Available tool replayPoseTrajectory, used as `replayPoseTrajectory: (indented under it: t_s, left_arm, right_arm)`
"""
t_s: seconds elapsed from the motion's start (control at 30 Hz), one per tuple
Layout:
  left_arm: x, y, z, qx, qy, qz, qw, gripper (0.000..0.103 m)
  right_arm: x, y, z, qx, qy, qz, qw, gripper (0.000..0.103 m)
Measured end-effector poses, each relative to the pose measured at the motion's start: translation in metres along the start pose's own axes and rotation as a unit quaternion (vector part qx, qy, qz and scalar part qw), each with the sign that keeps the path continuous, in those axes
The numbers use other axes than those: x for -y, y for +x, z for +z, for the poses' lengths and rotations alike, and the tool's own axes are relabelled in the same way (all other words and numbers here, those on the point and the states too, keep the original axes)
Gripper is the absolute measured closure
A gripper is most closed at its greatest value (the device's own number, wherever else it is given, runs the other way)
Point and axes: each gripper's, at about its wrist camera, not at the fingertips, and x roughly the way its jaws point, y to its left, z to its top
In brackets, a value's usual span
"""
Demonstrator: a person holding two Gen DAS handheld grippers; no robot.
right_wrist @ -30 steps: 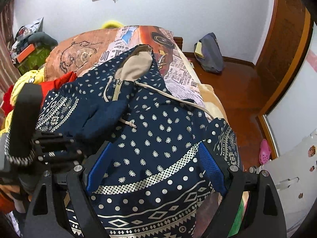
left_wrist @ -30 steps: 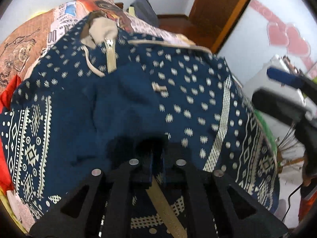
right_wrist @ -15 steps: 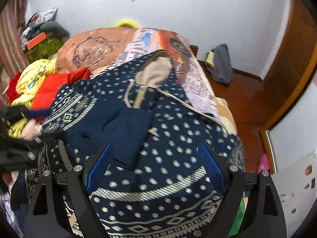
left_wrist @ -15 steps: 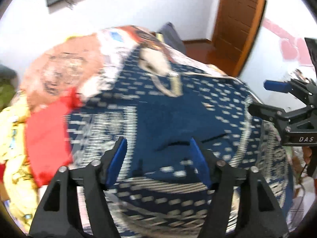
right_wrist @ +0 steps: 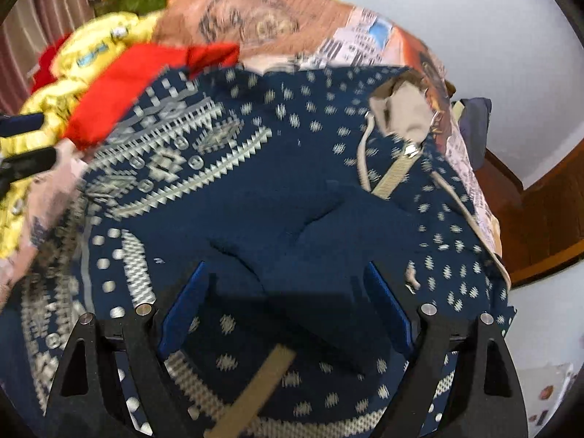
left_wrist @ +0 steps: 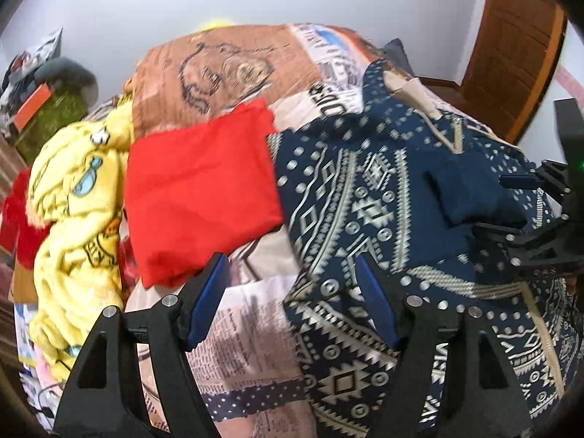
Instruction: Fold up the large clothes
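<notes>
The left gripper (left_wrist: 292, 292) is being held with its jaws spread wide, nothing between the blue pads (left_wrist: 208, 301). The right gripper (right_wrist: 284, 306) is likewise being held agape, pads (right_wrist: 182, 314) apart and nothing clamped; it is being seen at the right edge of the left wrist view.

Bare newspaper-print bedsheet (left_wrist: 252, 325) at lower centre of the left view gives passing room. A red garment (left_wrist: 200, 197) and yellow clothes (left_wrist: 76, 197) crowd the left; the navy patterned hoodie (left_wrist: 394, 197) and the right gripper (left_wrist: 511, 204) fill the right.
</notes>
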Motion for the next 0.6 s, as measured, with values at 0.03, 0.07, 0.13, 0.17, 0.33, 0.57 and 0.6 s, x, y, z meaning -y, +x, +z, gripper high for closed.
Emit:
replayPoseTrajectory:
  t_s: [0.03,0.07,0.13,0.17,0.33,0.57,0.6]
  left_arm:
    - [-0.003,0.002,-0.002,-0.002,-0.003,-0.001,1.0,0.032]
    - [-0.005,0.003,-0.004,-0.004,-0.006,-0.001,1.0,0.032]
    - [-0.007,0.006,-0.007,-0.008,-0.008,0.0,0.9999,0.032]
    - [-0.008,0.007,-0.008,-0.008,-0.009,0.0,0.9999,0.032]
    - [-0.009,0.014,-0.008,-0.014,-0.013,-0.001,0.9998,0.032]
    - [-0.001,0.01,-0.002,-0.006,-0.011,-0.001,0.9999,0.032]
    - [0.0,0.009,0.0,-0.005,-0.01,0.0,0.9999,0.032]
  right_arm:
    - [-0.001,0.006,0.001,-0.006,-0.004,-0.005,1.0,0.02]
    - [-0.001,0.013,0.001,-0.014,-0.009,-0.014,1.0,0.02]
    - [0.0,0.018,0.002,-0.015,-0.016,-0.024,0.999,0.02]
    - [0.0,0.019,0.001,-0.01,-0.02,-0.022,1.0,0.021]
    - [0.001,0.021,0.004,-0.001,-0.027,0.011,1.0,0.047]
    - [0.012,0.009,0.006,0.005,0.006,0.04,0.999,0.091]
    - [0.016,0.004,0.006,0.012,0.014,0.045,0.999,0.092]
